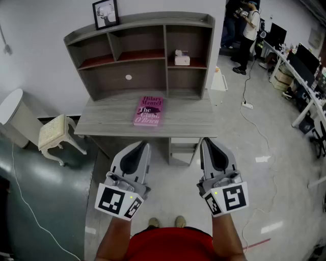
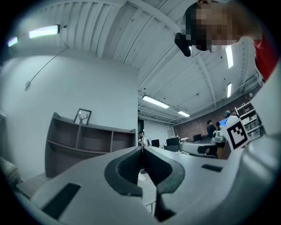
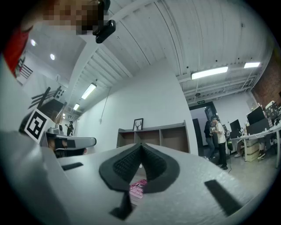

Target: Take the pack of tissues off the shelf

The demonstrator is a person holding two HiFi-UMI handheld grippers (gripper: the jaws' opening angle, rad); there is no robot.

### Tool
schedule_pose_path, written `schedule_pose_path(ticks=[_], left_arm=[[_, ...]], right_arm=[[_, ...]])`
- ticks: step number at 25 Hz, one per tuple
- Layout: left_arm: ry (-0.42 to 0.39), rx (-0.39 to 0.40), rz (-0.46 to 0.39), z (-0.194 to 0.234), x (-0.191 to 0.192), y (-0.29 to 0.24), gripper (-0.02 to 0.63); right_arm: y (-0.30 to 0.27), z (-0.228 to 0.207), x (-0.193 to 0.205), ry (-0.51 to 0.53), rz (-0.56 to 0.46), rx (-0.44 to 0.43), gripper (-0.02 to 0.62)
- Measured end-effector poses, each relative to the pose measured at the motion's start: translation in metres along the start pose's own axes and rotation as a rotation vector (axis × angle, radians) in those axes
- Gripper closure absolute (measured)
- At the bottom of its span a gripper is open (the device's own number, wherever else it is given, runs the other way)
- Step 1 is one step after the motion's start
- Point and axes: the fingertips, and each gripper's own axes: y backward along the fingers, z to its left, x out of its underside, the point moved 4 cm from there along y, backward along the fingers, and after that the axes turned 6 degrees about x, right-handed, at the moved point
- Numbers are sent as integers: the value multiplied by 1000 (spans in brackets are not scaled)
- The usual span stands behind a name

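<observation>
A pale grey floor (image 1: 265,168) is seen from above, with a grey wooden desk (image 1: 102,122) set against the white wall. A shelf unit (image 1: 153,23) of the same grey wood is carried on the back of the desk and is divided into several open compartments. To the desk's left a small cream stool (image 1: 53,133) is placed on the floor, well apart from both grippers. In the background at the upper right, people (image 1: 249,28) are seen standing near long tables loaded with monitors. The left gripper (image 1: 144,145) and the right gripper (image 1: 206,142) are held side by side in front of the desk, short of its front edge, and are pointed toward it. The jaws of the left gripper are shown brought together at their tips, with nothing caught between them. The jaws of the right gripper are likewise pressed together, and nothing is held in them. A pink book (image 1: 148,110) is laid flat on the desktop near its middle, just in front of the shelf unit. A black picture frame (image 1: 106,14) is stood on top of the shelf unit at its left end. The pack of tissues (image 1: 182,59), white, is found in the right-hand column of the shelf unit, resting on the middle board, well apart from both grippers.
</observation>
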Motion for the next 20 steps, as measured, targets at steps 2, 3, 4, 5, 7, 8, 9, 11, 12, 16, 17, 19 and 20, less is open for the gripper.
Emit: schedule_pose_path(ticks=[2,3,4,5,7,8,9,11,12,16,17,19,20], left_arm=[[-3,-1,1,-3,0,-2,597],[-5,-2,1,-5,1,-3,597],[-7,-3,3,-7,1,-5,597],[-10,-5,4,-10,1,-6,597],[-14,-10,9,-15,2,-11,597],[-15,-15,11,-17,3,-13,597],[-17,-21,13,-20,4,-16,597],[-19,-36,17,-25,5,-22,598],[-21,-44,19,-28,6,-25,597],[-29,-74,25,-36,12,-37,598],[-29,-79,30,-38,13,-40,598],[-28,-86,40,-38,17,-44,598],[-27,-89,42,-36,18,-47,598]], right_arm=[[1,-2,0,1,1,-13,591],[1,-3,0,-2,1,-20,591],[2,-5,-1,-7,-1,-26,591],[2,-7,-1,-12,-3,-31,591],[3,-14,-1,-16,-6,-36,591],[3,-18,-1,-17,-6,-39,591],[3,-22,-1,-18,-5,-43,591],[3,-31,-1,-18,-3,-56,591],[3,-35,-1,-17,-3,-66,591],[1,-51,2,-17,-4,-97,591],[-1,-55,4,-21,-1,-100,591],[-4,-61,8,-30,4,-103,591],[-7,-63,9,-32,4,-105,591]])
